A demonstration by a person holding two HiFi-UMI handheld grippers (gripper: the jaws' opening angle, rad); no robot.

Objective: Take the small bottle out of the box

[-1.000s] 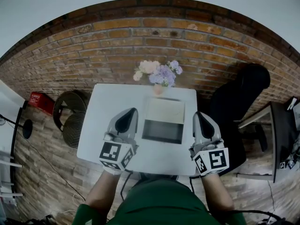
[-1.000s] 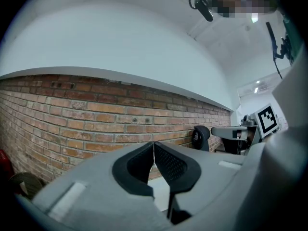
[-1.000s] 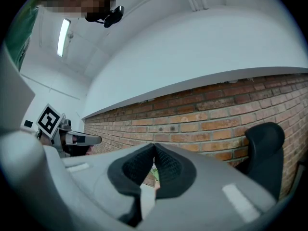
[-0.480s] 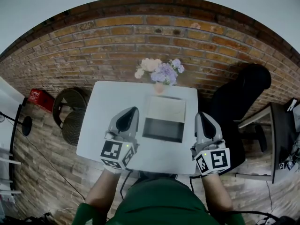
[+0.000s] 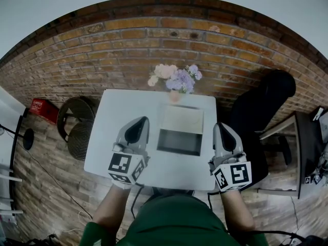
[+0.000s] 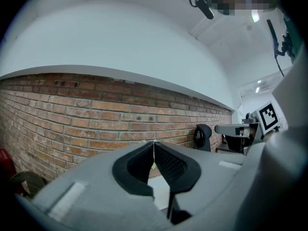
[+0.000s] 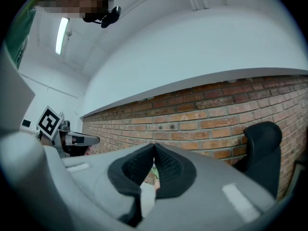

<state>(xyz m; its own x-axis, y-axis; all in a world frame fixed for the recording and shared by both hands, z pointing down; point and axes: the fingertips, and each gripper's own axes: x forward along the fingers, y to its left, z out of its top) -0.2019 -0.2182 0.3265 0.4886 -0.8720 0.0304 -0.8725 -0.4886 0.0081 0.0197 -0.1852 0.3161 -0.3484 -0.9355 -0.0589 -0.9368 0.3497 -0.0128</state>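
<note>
Over the white surface (image 5: 123,109), flanking the open box (image 5: 179,152): left gripper (image 5: 141,120) and right gripper (image 5: 217,125), jaws pressed shut on nothing; small bottle not discernible in its dark interior; flowers (image 5: 175,78) behind.

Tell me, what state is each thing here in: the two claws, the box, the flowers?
Left claw: shut, empty.
Right claw: shut, empty.
Box: open, lid tipped back; inside too dark to see.
Flowers: standing upright.
</note>
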